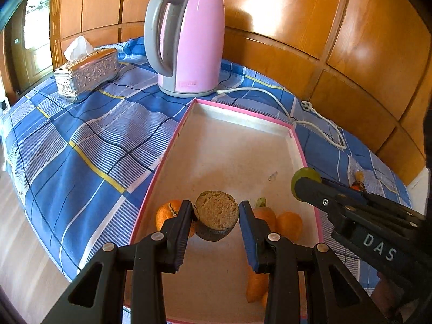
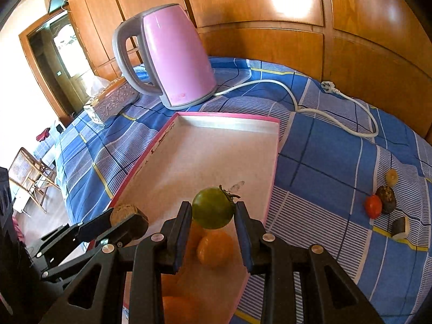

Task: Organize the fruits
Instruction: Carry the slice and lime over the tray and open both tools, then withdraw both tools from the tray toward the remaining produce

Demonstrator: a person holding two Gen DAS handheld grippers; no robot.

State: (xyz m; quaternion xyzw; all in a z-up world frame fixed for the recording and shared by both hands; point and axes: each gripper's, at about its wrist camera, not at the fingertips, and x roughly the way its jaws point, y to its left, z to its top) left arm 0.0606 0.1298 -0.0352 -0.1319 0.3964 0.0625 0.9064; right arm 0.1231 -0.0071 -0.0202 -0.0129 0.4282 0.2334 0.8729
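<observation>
Above pink tray (image 1: pixel 172 145): left gripper (image 1: pixel 216 212) clamps brown fruit half (image 1: pixel 216 213) between pads; right gripper (image 2: pixel 213 210) clamps green fruit (image 2: pixel 212 208), oranges (image 2: pixel 214 247) beneath.

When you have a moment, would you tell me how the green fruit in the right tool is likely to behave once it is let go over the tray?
The green fruit looks round and smooth, so it would probably roll on the flat tray. Its glossy skin may slip between the pads. The rim should likely stop it.
</observation>
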